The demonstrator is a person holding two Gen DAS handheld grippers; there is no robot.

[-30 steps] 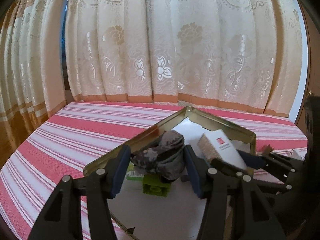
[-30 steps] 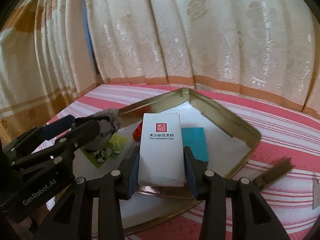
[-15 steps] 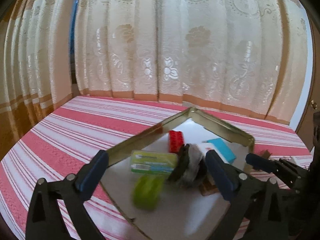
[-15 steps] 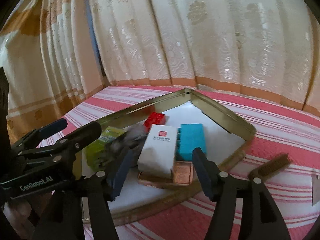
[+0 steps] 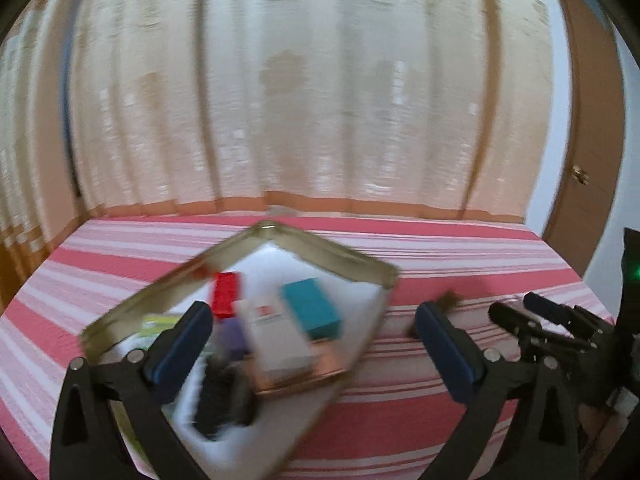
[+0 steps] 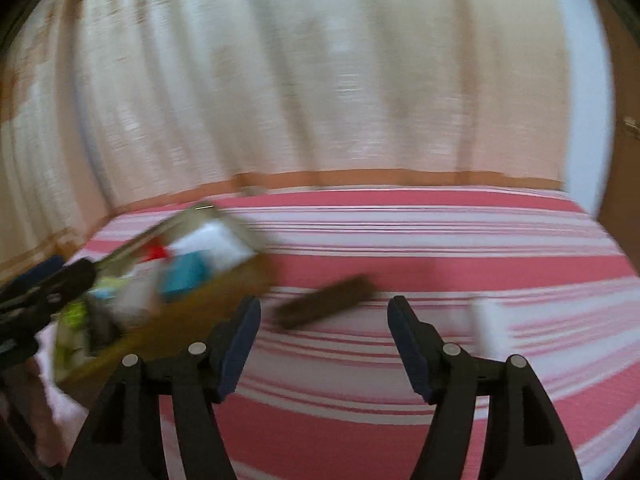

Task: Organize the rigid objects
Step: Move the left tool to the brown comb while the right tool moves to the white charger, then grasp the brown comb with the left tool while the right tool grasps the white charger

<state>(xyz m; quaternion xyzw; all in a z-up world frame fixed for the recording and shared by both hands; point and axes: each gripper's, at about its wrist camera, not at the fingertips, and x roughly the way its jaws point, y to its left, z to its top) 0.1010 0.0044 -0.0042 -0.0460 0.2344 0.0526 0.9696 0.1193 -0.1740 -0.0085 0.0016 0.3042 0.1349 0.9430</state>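
A gold metal tray [image 5: 344, 252] lies on the striped bedspread. In it are a white box [image 5: 276, 332], a teal block [image 5: 312, 312], a red brick [image 5: 226, 294], a green packet [image 5: 158, 322] and a dark crumpled thing [image 5: 224, 388]. My left gripper [image 5: 310, 320] hangs over the tray's near side; its jaws are opening wide and nothing is between them. My right gripper [image 6: 324, 308] is open and empty, to the right of the tray [image 6: 180, 320]. A brown brush [image 6: 324, 300] lies on the bed just beyond its fingertips. Both views are blurred.
A white flat object [image 6: 490, 328] lies on the bedspread right of the brush. The pink-and-white striped bed [image 6: 440, 260] runs back to cream curtains [image 5: 320, 100]. A brown door [image 5: 588, 140] stands at the far right. My right gripper's fingers [image 5: 516, 318] show beside the tray.
The left gripper let go of the dark crumpled thing and the right one the white box; both now lie in the tray. Both grippers opened, pulled back and swung right.
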